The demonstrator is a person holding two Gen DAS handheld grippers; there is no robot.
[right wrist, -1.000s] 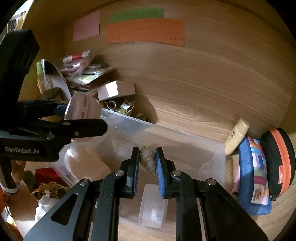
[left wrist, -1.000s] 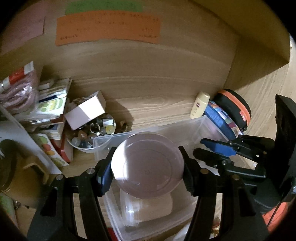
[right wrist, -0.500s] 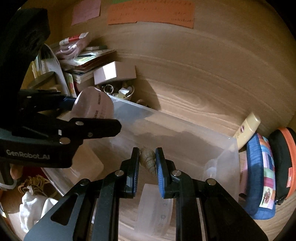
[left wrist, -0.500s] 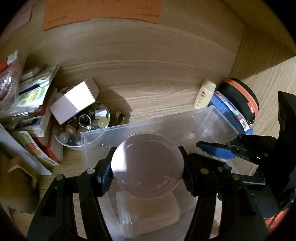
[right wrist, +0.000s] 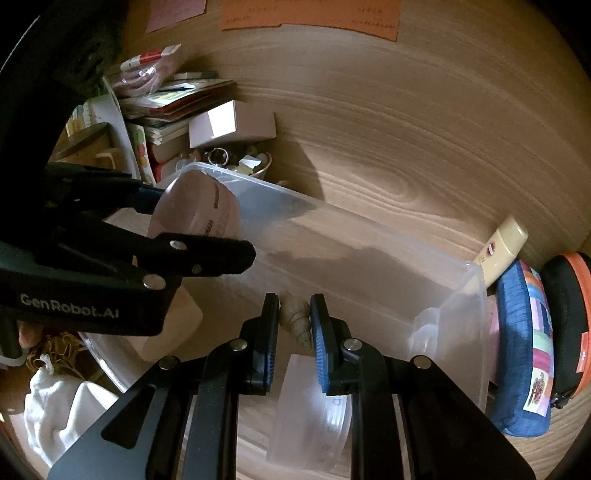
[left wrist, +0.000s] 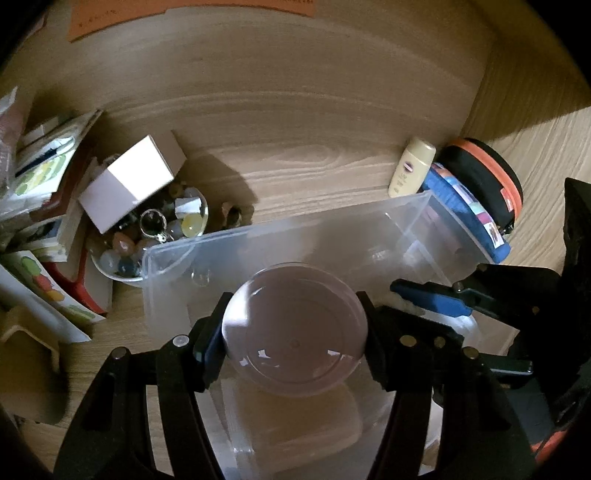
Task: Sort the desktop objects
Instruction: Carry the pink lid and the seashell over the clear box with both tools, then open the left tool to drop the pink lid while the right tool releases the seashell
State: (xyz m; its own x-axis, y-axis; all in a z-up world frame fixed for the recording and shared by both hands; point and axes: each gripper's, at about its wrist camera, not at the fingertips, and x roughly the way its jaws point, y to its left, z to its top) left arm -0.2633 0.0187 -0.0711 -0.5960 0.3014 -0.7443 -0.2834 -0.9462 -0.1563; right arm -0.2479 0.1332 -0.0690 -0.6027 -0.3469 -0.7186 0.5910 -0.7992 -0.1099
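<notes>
While working above the clear rectangular plastic bin [left wrist: 280, 223], treat the step in hand as a double deposit. Left claw [left wrist: 293, 322]: clamped across the round translucent plastic tub [left wrist: 295, 343], held base-forward over the left end of the bin, directly above a flat clear lidded box [left wrist: 295, 424] already lying inside. Right claw [right wrist: 294, 314]: pinched tight on the small brown spiral shell [right wrist: 295, 319], held over the bin interior, above a flat clear packet [right wrist: 314, 413] on its floor. Next, judged from this layout: lower each claw below the rim, choose bare floor rather than the items already inside, then ease the jaws apart. Release the shell low to prevent bouncing, and guard against contact between the two claws, both crowded over one bin. Leave undisturbed the white cardboard box [left wrist: 129, 184] perched on the white bowl of trinkets [left wrist: 110, 271] just beyond the left rim. Likewise leave the pale yellow lotion bottle [left wrist: 410, 171], blue patchwork pouch [right wrist: 524, 350] and black-and-orange zip case [left wrist: 491, 177] beside the right end. Compared with one second earlier: same grasps, no visible change in jaw spacing; both views shifted downward and nearer the bin, with the green note gone from the top edge and the orange note [right wrist: 310, 18] cut by it.
</notes>
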